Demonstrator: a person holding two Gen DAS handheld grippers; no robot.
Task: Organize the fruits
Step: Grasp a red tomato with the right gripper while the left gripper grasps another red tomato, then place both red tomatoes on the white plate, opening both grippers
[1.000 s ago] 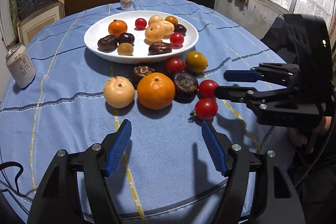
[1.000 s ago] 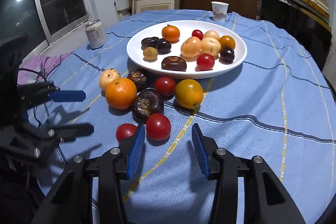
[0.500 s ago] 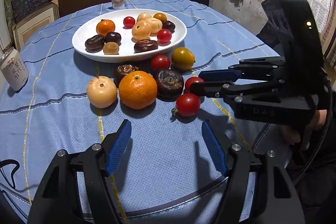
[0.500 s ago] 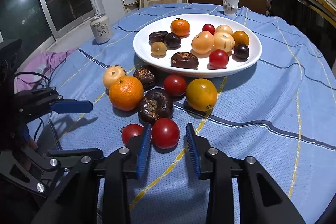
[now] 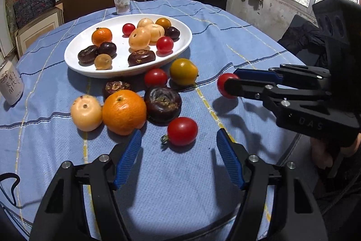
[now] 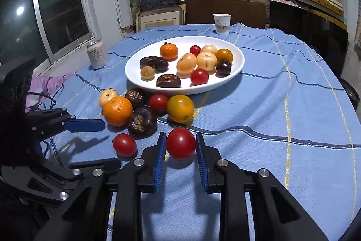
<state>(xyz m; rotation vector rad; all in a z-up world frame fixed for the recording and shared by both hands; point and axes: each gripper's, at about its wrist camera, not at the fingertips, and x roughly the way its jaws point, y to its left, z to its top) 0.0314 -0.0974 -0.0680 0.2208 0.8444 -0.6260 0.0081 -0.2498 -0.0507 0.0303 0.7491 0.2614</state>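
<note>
light: dim indoor, overhead | shadows: soft | edges: fisheye-bent, dark corners | focus: sharp

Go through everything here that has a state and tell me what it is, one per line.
Right gripper: shut on a red tomato, lifted off the cloth.
Left gripper: open, empty.
Second red tomato: loose on the cloth, ahead of the left gripper.
White plate: partly filled with fruit.
Paper cup: upright.
Can: upright.
</note>
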